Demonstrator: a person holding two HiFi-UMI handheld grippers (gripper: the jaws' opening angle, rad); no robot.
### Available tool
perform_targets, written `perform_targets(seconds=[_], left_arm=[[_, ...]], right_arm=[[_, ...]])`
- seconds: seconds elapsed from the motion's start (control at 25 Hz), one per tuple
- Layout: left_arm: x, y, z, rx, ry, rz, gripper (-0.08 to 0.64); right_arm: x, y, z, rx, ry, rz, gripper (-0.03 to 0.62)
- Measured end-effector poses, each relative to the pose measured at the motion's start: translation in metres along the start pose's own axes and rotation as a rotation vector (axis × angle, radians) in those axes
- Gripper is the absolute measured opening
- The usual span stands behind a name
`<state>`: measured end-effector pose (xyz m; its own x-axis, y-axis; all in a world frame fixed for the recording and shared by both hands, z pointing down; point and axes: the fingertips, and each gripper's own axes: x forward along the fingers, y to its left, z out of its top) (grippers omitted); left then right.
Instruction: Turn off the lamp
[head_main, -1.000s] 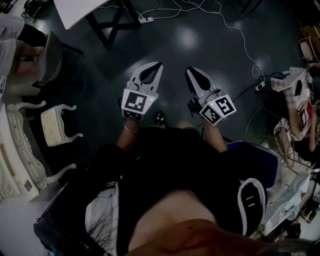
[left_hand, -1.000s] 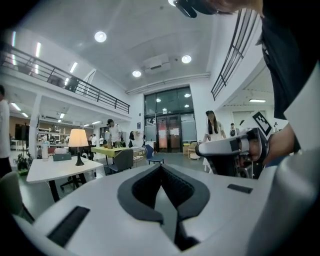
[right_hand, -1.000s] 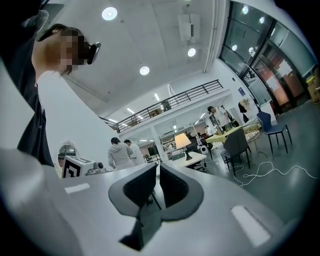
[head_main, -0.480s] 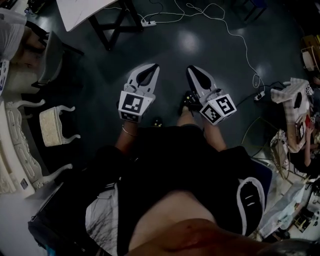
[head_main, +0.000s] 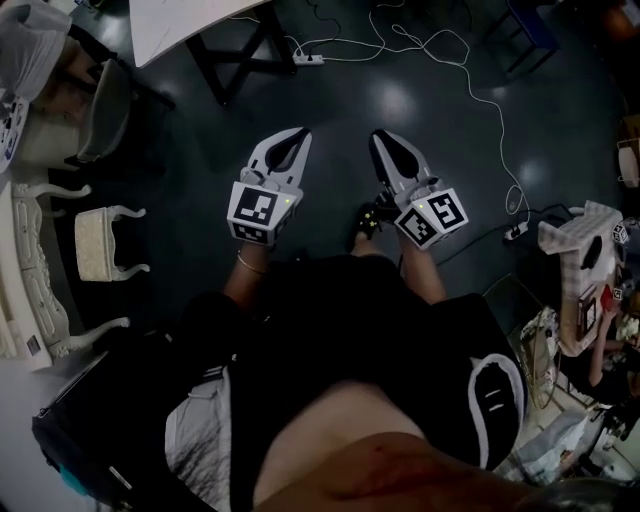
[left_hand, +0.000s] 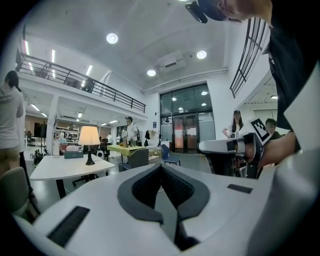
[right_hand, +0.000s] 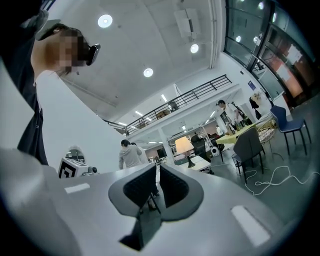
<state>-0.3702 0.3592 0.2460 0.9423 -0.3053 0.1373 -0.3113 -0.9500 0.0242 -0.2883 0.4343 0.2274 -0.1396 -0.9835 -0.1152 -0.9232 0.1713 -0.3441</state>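
Left gripper (head_main: 299, 131) and right gripper (head_main: 378, 136) both ride out front, jaws closed tight on nothing, and the lit lamp (left_hand: 89, 144) stands well ahead near the white tabletop's (left_hand: 60, 170) far edge.

Figure: a large open-plan hall of an office or laboratory building was shown. The setting was indicated by a high white ceiling fitted with recessed lights (left_hand: 112, 38), a railed mezzanine gallery (left_hand: 80, 82), glazed entrance doors (left_hand: 185, 131), white work tables (left_hand: 65, 167) with chairs (left_hand: 137, 159), and cables (right_hand: 257, 189) and a power strip (head_main: 308, 59) laid over a dark polished floor (head_main: 330, 110).
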Motion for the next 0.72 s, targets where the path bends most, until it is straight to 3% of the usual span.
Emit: perform_targets(seconds=[0.28,0.72], left_arm=[[0.069,-0.023,0.003,0.074,0.012,-0.017,0.006],[0.150,-0.051,0.028,0.033,0.010,-0.021,0.006]], right_arm=[[-0.005,-0.064,0.026,0.040,-0.032,0.007,0.000],[-0.021,-0.145,0.058,0.068,-0.064,0.011,0.002]])
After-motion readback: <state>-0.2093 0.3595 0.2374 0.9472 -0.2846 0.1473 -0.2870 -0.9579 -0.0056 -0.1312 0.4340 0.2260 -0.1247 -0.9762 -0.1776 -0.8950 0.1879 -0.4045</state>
